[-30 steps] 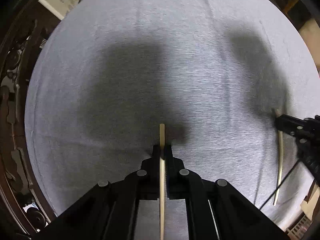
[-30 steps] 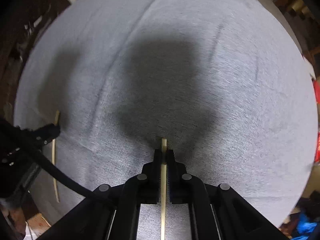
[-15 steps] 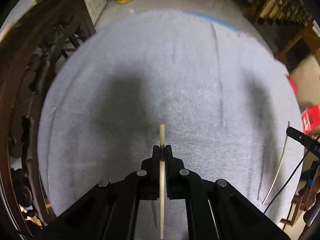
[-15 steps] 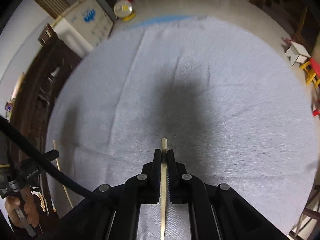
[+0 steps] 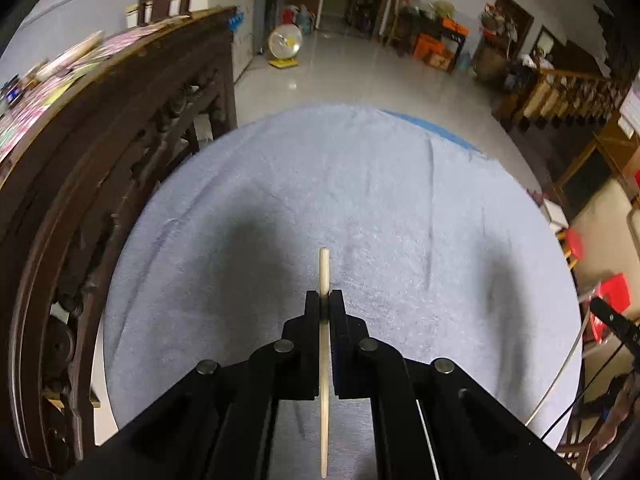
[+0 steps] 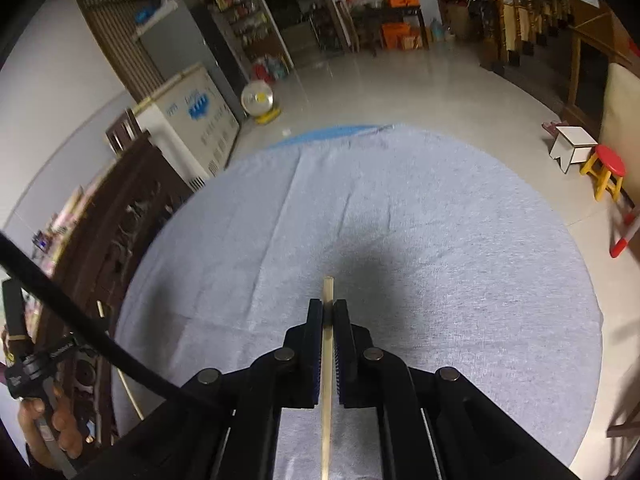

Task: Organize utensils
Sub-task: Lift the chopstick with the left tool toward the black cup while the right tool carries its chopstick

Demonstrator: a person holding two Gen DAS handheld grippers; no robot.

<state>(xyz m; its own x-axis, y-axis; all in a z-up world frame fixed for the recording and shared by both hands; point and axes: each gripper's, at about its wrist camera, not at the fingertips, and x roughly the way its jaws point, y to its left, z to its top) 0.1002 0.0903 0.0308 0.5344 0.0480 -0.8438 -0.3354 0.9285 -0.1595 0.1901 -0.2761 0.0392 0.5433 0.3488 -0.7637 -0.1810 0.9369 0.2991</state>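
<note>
My left gripper (image 5: 325, 300) is shut on a pale wooden chopstick (image 5: 324, 272) whose tip sticks out past the fingers, held above the grey cloth-covered round table (image 5: 360, 184). My right gripper (image 6: 328, 308) is shut on a second wooden chopstick (image 6: 327, 292), also raised over the table (image 6: 400, 200). In the left wrist view the right gripper's chopstick (image 5: 560, 384) shows at the far right edge. In the right wrist view the left gripper's chopstick (image 6: 130, 392) shows at the far left, with the hand holding that gripper below it.
A dark carved wooden cabinet (image 5: 100, 160) stands close to the table's left side. A white chest freezer (image 6: 188, 124) and a small fan (image 6: 258, 100) stand beyond the table. A red stool (image 6: 608, 172) and white stool (image 6: 572, 146) stand on the right.
Both grippers have lifted and tilted up from close to the cloth, each still holding its chopstick. The views now take in the room beyond the table.
</note>
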